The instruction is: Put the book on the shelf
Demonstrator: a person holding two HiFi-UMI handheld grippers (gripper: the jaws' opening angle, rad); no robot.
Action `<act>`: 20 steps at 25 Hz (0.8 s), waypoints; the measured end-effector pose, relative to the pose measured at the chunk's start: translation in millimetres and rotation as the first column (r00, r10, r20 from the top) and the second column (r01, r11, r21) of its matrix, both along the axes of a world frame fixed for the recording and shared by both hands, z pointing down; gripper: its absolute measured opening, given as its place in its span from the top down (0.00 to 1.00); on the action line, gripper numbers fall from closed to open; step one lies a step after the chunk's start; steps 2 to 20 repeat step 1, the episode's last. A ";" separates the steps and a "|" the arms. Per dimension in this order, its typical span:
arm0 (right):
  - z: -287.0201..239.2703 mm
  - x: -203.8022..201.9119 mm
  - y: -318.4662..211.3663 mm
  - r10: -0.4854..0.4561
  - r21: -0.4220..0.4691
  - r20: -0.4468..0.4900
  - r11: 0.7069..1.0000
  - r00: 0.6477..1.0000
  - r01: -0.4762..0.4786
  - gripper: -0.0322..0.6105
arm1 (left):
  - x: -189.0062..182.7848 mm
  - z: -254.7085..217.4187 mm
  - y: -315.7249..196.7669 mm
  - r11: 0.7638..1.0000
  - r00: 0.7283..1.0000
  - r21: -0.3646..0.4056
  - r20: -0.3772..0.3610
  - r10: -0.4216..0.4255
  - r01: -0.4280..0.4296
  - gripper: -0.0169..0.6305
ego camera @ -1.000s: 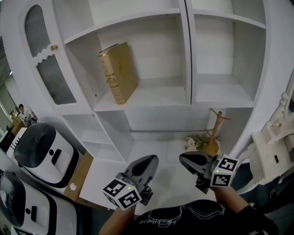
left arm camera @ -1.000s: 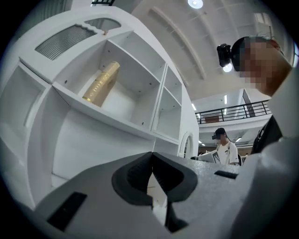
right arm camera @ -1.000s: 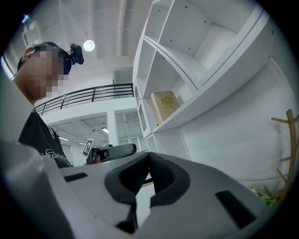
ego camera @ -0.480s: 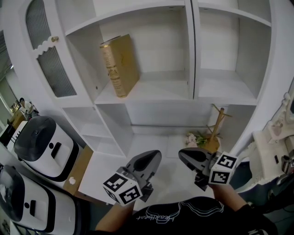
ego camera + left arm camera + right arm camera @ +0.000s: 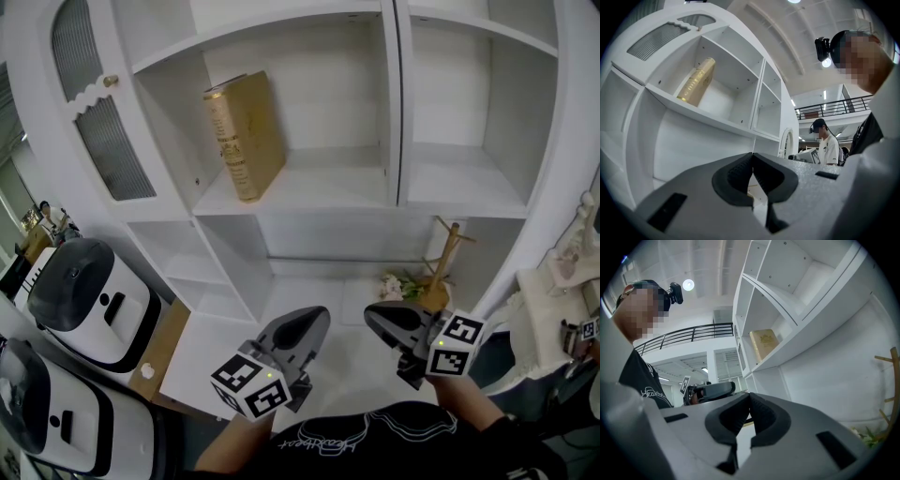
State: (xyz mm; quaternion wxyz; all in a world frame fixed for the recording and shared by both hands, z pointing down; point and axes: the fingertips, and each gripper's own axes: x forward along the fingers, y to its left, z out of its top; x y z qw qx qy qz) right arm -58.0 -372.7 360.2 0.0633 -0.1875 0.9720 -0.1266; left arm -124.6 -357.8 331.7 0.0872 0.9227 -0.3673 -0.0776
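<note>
A tan hardback book (image 5: 244, 133) stands leaning against the left wall of the white shelf unit's (image 5: 309, 192) upper left compartment; it also shows as the gold book (image 5: 696, 82) in the left gripper view and the tan book (image 5: 764, 344) in the right gripper view. My left gripper (image 5: 311, 323) is held low, well below the book, jaws shut with nothing between them (image 5: 752, 161). The right gripper (image 5: 377, 321) hovers beside it, also shut and empty (image 5: 749, 401).
A wooden mug tree (image 5: 441, 267) and a small flower bunch (image 5: 394, 289) sit in the lower open compartment. Two white appliances (image 5: 84, 305) stand at the left. A glass cabinet door (image 5: 94, 122) lies left of the book. A person (image 5: 827, 143) stands in the background.
The head view has shifted slightly, so the shelf sits a bit lower and more to the right in frame. Both grippers stay low and shut; the book has not moved.
</note>
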 end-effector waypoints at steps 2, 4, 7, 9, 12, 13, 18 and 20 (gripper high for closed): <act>0.2 -0.2 -0.6 0.000 -0.002 0.000 1.000 1.000 0.000 0.94 | -0.6 -0.2 -0.8 1.000 1.000 0.000 0.002 -0.001 0.001 0.97; 0.2 -0.2 -0.6 0.000 -0.002 0.000 1.000 1.000 0.000 0.94 | -0.6 -0.2 -0.8 1.000 1.000 0.000 0.002 -0.001 0.001 0.97; 0.2 -0.2 -0.6 0.000 -0.002 0.000 1.000 1.000 0.000 0.94 | -0.6 -0.2 -0.8 1.000 1.000 0.000 0.002 -0.001 0.001 0.97; 0.2 -0.2 -0.6 0.000 -0.002 0.000 1.000 1.000 0.000 0.94 | -0.6 -0.2 -0.8 1.000 1.000 0.000 0.002 -0.001 0.001 0.97; 0.2 -0.2 -0.6 0.000 -0.002 0.000 1.000 1.000 0.000 0.94 | -0.6 -0.2 -0.8 1.000 1.000 0.000 0.002 -0.001 0.001 0.97; 0.2 -0.2 -0.6 0.000 -0.002 0.000 1.000 1.000 0.000 0.94 | -0.6 -0.2 -0.8 1.000 1.000 0.000 0.002 -0.001 0.001 0.97; 0.2 -0.2 -0.6 0.000 -0.002 0.000 1.000 1.000 0.000 0.94 | -0.6 -0.2 -0.8 1.000 1.000 0.000 0.002 -0.001 0.001 0.97; 0.2 -0.2 -0.6 0.000 -0.002 0.000 1.000 1.000 0.000 0.94 | -0.6 -0.2 -0.8 1.000 1.000 0.000 0.002 -0.001 0.001 0.97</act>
